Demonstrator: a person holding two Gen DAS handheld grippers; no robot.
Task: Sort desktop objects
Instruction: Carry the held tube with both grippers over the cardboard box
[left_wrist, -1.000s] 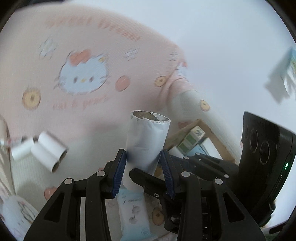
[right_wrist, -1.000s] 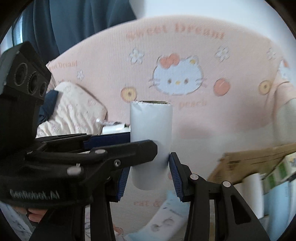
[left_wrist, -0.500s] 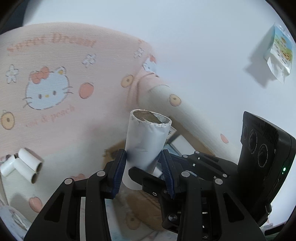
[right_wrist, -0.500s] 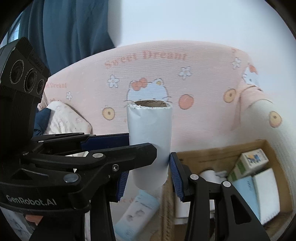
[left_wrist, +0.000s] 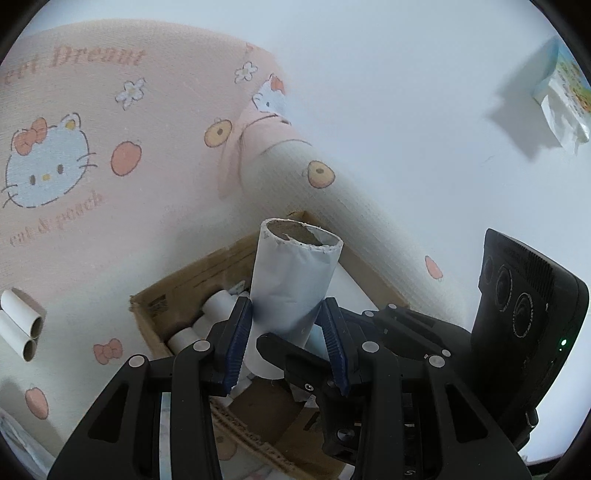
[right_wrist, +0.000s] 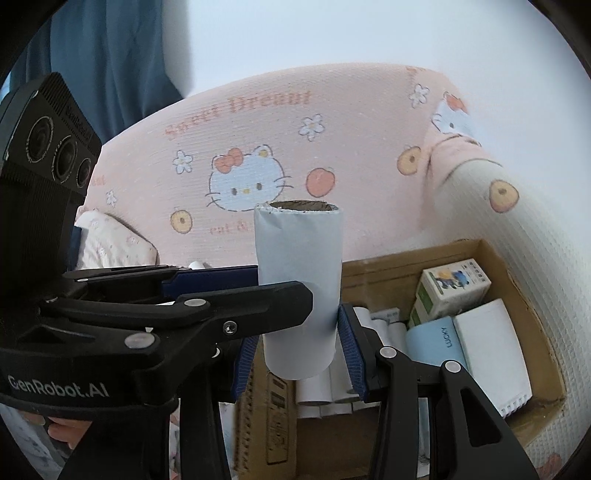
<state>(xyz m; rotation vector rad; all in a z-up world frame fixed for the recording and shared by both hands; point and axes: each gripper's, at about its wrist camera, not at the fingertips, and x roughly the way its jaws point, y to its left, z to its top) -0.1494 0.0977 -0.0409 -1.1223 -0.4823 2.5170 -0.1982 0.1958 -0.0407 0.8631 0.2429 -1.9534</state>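
A white paper-wrapped cardboard tube (left_wrist: 295, 280) stands upright and is held in the air by both grippers at once. My left gripper (left_wrist: 286, 343) is shut on its lower half with the blue pads (left_wrist: 238, 343) on either side. My right gripper (right_wrist: 298, 362) is shut on the same tube (right_wrist: 299, 251), crossing the left gripper's fingers (right_wrist: 236, 302) at a right angle. Below the tube lies an open cardboard box (left_wrist: 170, 295). The box (right_wrist: 495, 258) holds several white rolls (right_wrist: 314, 391), small cartons (right_wrist: 454, 284), a light blue pack (right_wrist: 436, 343) and a white notebook (right_wrist: 491, 347).
Two white rolls (left_wrist: 20, 325) lie on the pink cartoon-cat blanket (left_wrist: 92, 129) left of the box. A rolled pillow (left_wrist: 332, 192) runs behind the box along the white wall. A bag (left_wrist: 565, 99) hangs on the wall; a blue curtain (right_wrist: 110, 66) is at the left.
Both grippers have carried the tube to the right across the blanket. The cardboard box, earlier off to the right, now lies directly under the tube. The grip is unchanged.
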